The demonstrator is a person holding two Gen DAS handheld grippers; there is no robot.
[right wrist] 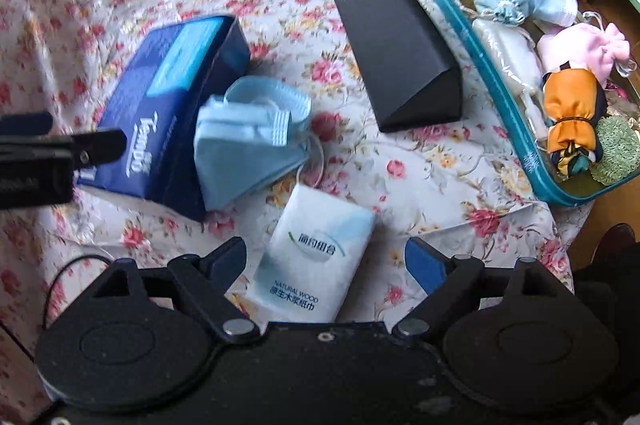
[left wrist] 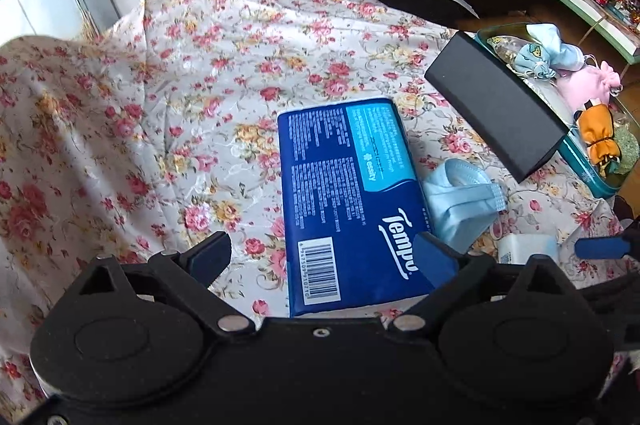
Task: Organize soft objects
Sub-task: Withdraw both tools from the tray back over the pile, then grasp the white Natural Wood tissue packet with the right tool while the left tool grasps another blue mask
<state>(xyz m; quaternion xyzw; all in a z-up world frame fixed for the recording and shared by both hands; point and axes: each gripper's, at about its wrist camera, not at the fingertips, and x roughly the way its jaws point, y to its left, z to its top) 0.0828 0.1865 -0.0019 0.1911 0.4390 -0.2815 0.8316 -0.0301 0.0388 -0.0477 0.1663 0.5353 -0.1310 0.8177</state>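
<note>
The right tongs (right wrist: 326, 265) hang wide open and empty over the small white tissue pack (right wrist: 316, 257) on the flowered tabletop (right wrist: 420, 165), and the pack looks light, squashy and slick-wrapped, best pinched across its short width at mid-length.

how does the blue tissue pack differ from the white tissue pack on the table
The blue tissue pack is dark blue and clearly the bigger, bulkier one; the white tissue pack is pale and flatter. The face mask leans on the blue one, while the white one lies apart, between the right gripper's open fingers. Both lie on the floral cloth.
</note>
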